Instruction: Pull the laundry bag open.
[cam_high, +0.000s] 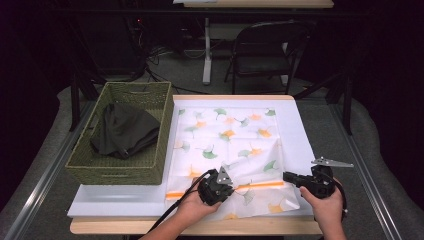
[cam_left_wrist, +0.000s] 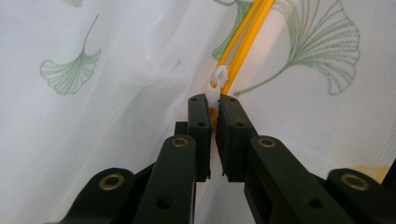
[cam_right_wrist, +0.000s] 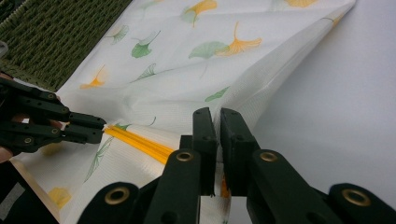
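We have the white leaf-print bag (cam_high: 230, 145) spread flat by the desk's (cam_high: 120, 205) near edge, beside the woven basket (cam_high: 122, 132) at the left edge. Our left gripper (cam_left_wrist: 212, 109) has its fingers clenched on the white zipper slider (cam_left_wrist: 216, 86); our right gripper (cam_right_wrist: 217, 121) pinches the bag's edge by the orange zipper (cam_right_wrist: 135, 140). We judge the zipper is being worked: next, draw the slider along while bracing the fabric.
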